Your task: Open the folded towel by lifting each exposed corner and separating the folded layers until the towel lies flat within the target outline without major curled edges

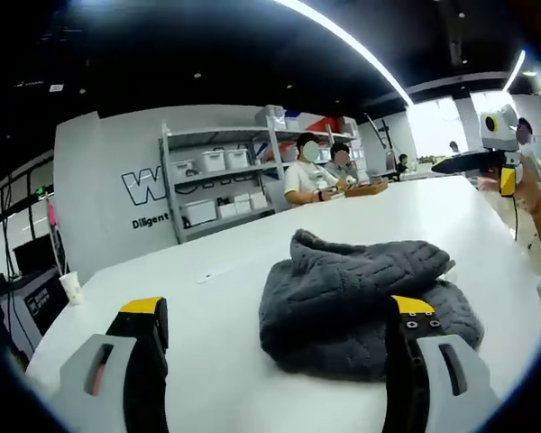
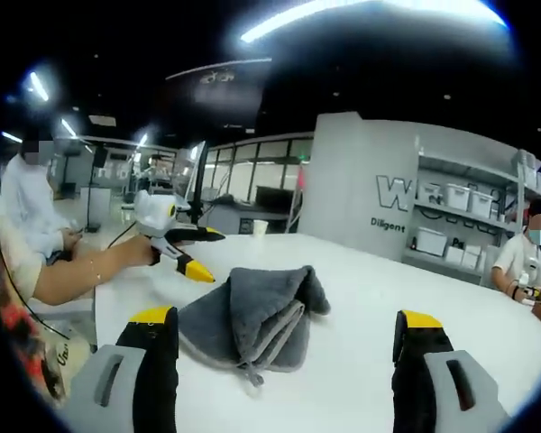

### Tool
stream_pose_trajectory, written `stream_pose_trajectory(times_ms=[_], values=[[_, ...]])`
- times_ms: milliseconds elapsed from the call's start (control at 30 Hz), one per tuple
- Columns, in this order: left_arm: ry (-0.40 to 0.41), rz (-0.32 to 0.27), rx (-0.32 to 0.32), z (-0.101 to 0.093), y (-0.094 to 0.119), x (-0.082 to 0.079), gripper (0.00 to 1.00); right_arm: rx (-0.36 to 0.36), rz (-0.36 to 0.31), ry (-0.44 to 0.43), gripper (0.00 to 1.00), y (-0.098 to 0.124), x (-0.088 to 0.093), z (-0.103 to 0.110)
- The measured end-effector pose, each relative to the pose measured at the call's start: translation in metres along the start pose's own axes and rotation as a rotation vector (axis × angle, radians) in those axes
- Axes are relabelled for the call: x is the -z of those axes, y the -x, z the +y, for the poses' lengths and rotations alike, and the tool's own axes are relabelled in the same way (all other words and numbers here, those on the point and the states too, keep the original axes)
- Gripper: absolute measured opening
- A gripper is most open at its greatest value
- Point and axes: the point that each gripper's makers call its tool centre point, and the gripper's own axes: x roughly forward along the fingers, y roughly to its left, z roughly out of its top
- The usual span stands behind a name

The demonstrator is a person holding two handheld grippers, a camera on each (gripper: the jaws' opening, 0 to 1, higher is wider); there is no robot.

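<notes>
Right now the grey towel (image 1: 365, 302) sits bunched in a soft heap on the white table (image 1: 252, 244), still folded over on itself, with layered edges showing along its near side in the right gripper view (image 2: 252, 316). I cannot make out any outline marked on the table around it.

From the left gripper view, the left gripper (image 1: 284, 316) has its yellow-tipped jaws spread wide apart with nothing between them; the towel lies just ahead, nearer the right-hand jaw, which overlaps its near edge in the picture, though I cannot tell whether they touch. The right gripper (image 1: 487, 162) shows at the far right of this view, held up off the table by a hand (image 1: 527, 185).

From the right gripper view, the right gripper (image 2: 284, 320) likewise stands wide open and empty, the towel lying on the table (image 2: 361, 298) between and beyond its jaws, closer to the left one. The left gripper (image 2: 194, 253) comes in from the left, gripped in a hand (image 2: 140, 253), its yellow tips near the towel's far edge but apart from it.

Behind, seated people (image 1: 320, 176) work at the table's far end in front of grey shelving (image 1: 221, 185) stacked with white bins, and a paper cup (image 1: 71, 287) stands by the table's left corner.
</notes>
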Motion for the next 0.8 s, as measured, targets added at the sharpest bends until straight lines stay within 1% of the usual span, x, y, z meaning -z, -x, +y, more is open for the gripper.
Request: stream_pose_trajectory(times_ms=[67, 133, 233, 267, 300, 333, 433, 500, 533, 600, 633, 667, 700, 767, 800], values=[[0.002, -0.013, 0.042, -0.012, -0.001, -0.006, 0.98, 0.001, 0.001, 0.004, 0.99, 0.001, 0.0, 0.0], [-0.014, -0.01, 0.067, -0.022, -0.003, -0.009, 0.98, 0.002, 0.0, 0.006, 0.99, 0.003, 0.0, 0.0], [-0.08, 0.002, 0.101, -0.039, -0.009, -0.019, 0.98, -0.001, -0.004, 0.004, 0.99, 0.004, 0.0, 0.001], [-0.085, 0.0, 0.118, -0.046, -0.01, -0.023, 0.98, -0.005, -0.005, 0.001, 0.99, 0.006, 0.002, 0.002], [-0.074, 0.003, 0.145, -0.054, -0.011, -0.026, 0.97, -0.005, -0.003, 0.005, 0.99, 0.007, 0.004, 0.002], [-0.049, -0.004, 0.179, -0.066, -0.012, -0.032, 0.96, -0.004, -0.004, 0.012, 0.99, 0.009, 0.005, 0.002], [-0.047, -0.016, 0.188, -0.082, -0.013, -0.039, 0.93, 0.008, -0.004, 0.016, 0.99, 0.016, 0.008, 0.001], [-0.078, -0.004, 0.199, -0.096, -0.013, -0.039, 0.93, 0.013, -0.01, 0.012, 0.99, 0.021, 0.008, 0.0], [-0.11, 0.013, 0.216, -0.108, -0.013, -0.036, 0.93, 0.015, -0.012, 0.01, 0.99, 0.022, 0.008, 0.0], [-0.136, 0.032, 0.245, -0.126, -0.013, -0.033, 0.92, 0.02, -0.017, 0.008, 0.99, 0.025, 0.008, -0.001], [-0.14, 0.035, 0.25, -0.129, -0.013, -0.032, 0.92, 0.02, -0.017, 0.008, 0.99, 0.025, 0.008, -0.001], [-0.155, 0.056, 0.271, -0.143, -0.014, -0.028, 0.91, 0.024, -0.014, 0.011, 0.99, 0.026, 0.009, -0.002], [-0.181, 0.081, 0.287, -0.151, -0.014, -0.024, 0.9, 0.027, -0.013, 0.013, 0.99, 0.027, 0.01, -0.002], [-0.227, 0.085, 0.302, -0.165, -0.015, -0.025, 0.89, 0.026, -0.007, 0.022, 0.99, 0.028, 0.012, -0.002], [-0.229, 0.075, 0.301, -0.17, -0.016, -0.027, 0.88, 0.026, -0.005, 0.023, 0.99, 0.028, 0.013, -0.002]])
